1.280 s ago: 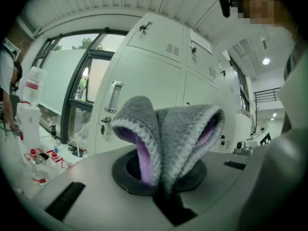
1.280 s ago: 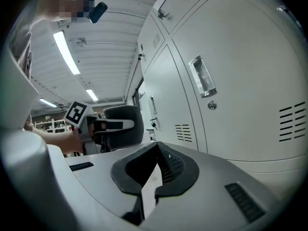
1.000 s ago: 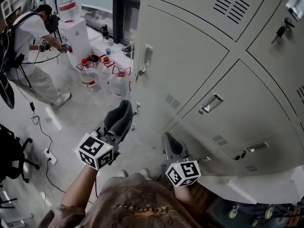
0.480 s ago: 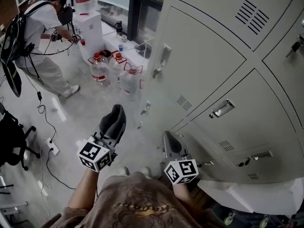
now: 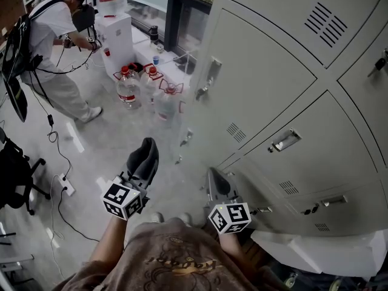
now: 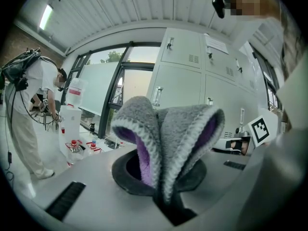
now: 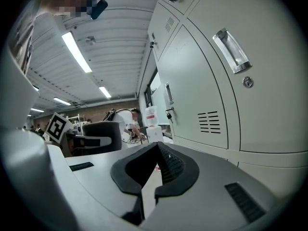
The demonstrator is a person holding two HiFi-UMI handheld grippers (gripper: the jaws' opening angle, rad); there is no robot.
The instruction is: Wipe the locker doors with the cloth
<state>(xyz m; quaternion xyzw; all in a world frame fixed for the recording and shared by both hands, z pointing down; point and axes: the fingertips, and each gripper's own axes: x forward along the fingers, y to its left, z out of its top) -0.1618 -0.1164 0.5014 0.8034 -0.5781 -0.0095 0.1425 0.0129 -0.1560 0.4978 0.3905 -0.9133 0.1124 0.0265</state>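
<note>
**Cloth pinched, clear of the lockers**

Grey locker doors (image 5: pixel 273 90) fill the right of the room, with pale floor (image 5: pixel 109 150) to their left, where a person (image 5: pixel 51 47) leans over by the water bottles (image 5: pixel 128 88); my left forearm (image 5: pixel 112 241) reaches forward and down, and my left claw (image 5: pixel 139 171) is clamped on the folded grey cloth (image 5: pixel 147 153), purple inside; the cloth stands up out of the jaws over the floor, apart from the doors; my right claw (image 5: pixel 217 185) is held low, just beside the bottom locker, its pads pressed together on nothing.
</note>
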